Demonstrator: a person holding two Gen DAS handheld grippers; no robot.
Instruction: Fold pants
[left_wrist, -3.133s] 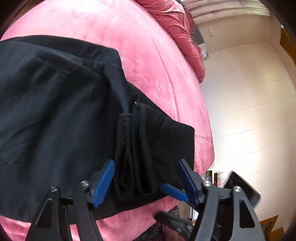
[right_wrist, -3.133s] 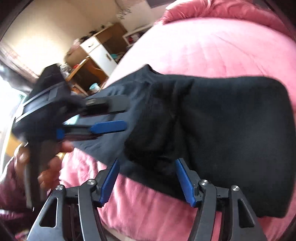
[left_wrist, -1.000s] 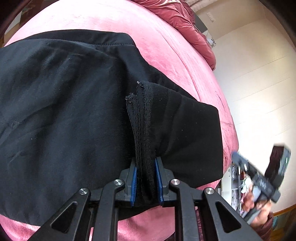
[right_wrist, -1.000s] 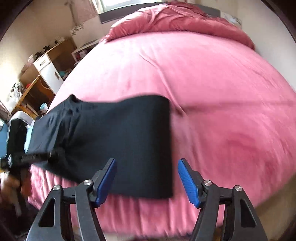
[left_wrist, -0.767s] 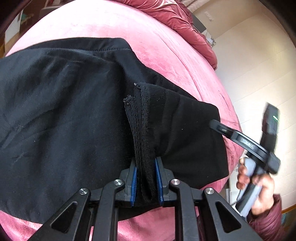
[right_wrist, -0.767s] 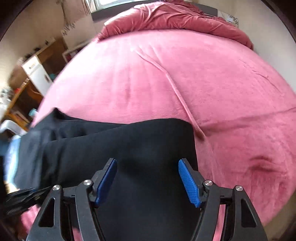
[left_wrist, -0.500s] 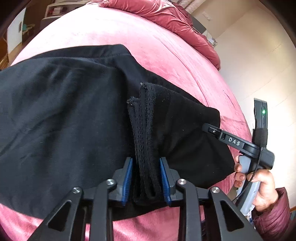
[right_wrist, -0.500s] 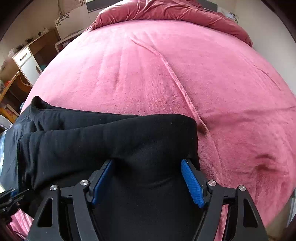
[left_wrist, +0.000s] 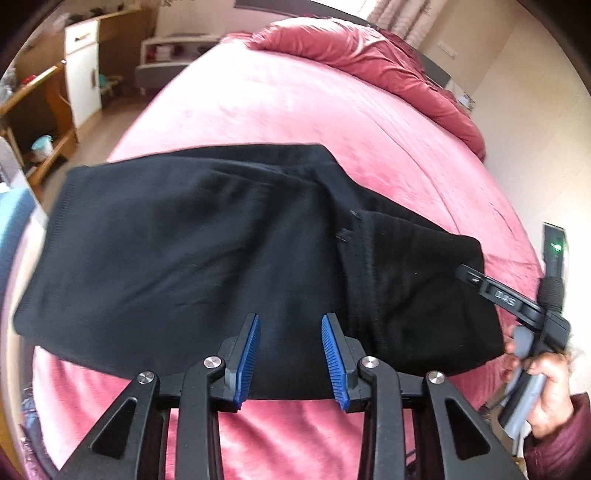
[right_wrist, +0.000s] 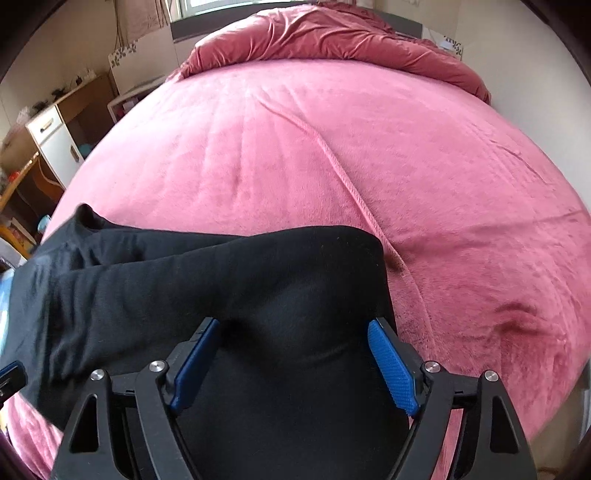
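The black pants lie folded in a flat rectangle near the front edge of the pink bed. A stack of hems shows on their right part. My left gripper is open, its blue pads apart over the pants' near edge and gripping nothing. My right gripper is open with its fingers spread wide, and the pants' right end bulges up between them. In the left wrist view the right gripper reaches the pants' right edge.
A rumpled dark pink duvet lies at the bed's head. A raised crease runs down the pink cover. A wooden desk and white cabinet stand left of the bed. A cream wall is on the right.
My left gripper has opened, let go of the stacked hems and drawn back leftward. My right gripper has come in over the pants' right end, staying open.
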